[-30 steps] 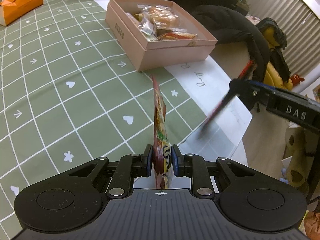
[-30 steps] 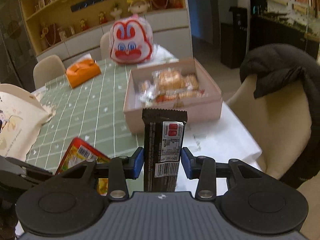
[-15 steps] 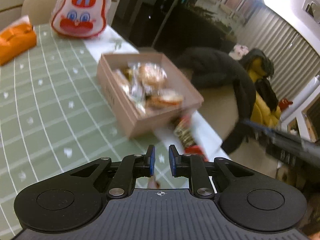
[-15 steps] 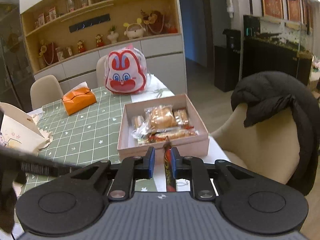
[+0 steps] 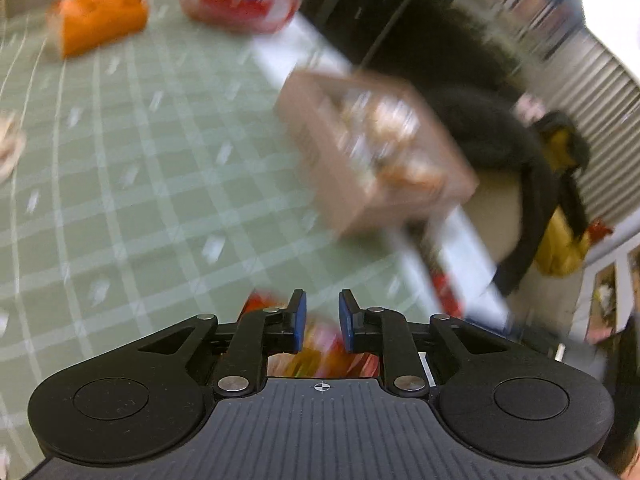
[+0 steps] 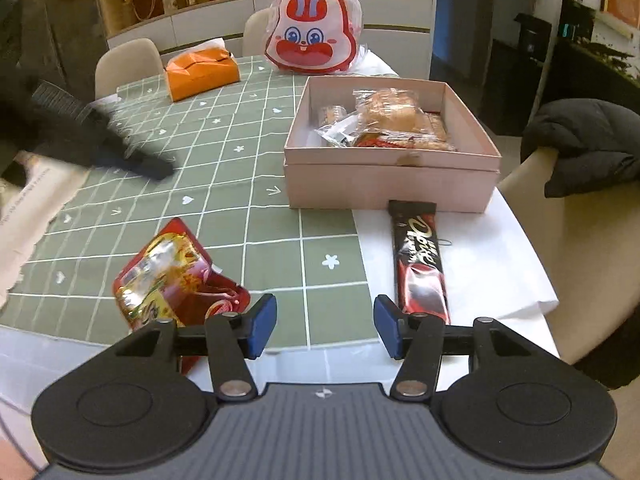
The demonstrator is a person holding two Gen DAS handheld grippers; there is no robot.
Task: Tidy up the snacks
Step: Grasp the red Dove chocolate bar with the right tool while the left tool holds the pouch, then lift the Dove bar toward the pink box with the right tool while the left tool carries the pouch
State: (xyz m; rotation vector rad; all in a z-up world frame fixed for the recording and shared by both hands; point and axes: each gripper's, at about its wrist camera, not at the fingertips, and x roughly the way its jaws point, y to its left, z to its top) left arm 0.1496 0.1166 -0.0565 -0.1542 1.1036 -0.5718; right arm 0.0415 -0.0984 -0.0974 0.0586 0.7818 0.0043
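A pink box (image 6: 392, 178) with several wrapped snacks stands on the green checked tablecloth (image 6: 224, 168). A dark chocolate bar (image 6: 420, 264) lies flat just in front of it on the white cloth. A red snack pouch (image 6: 172, 280) lies flat nearer the table's front. My right gripper (image 6: 325, 324) hovers between the two, its jaws opening with nothing between them. In the blurred left wrist view, my left gripper (image 5: 322, 312) has a narrow gap, its jaws opening and empty; the red pouch (image 5: 320, 344) lies under it. The box (image 5: 360, 200) is ahead to its right.
An orange tissue box (image 6: 200, 70) and a red-and-white rabbit bag (image 6: 312, 36) stand at the table's far end. A paper bag (image 6: 28, 208) lies at the left. A chair with a black jacket (image 6: 580, 136) stands right of the table edge.
The left gripper let go of the red pouch and the right let go of the chocolate bar; both now lie on the table. The right jaws have spread wider. The left view is swinging.
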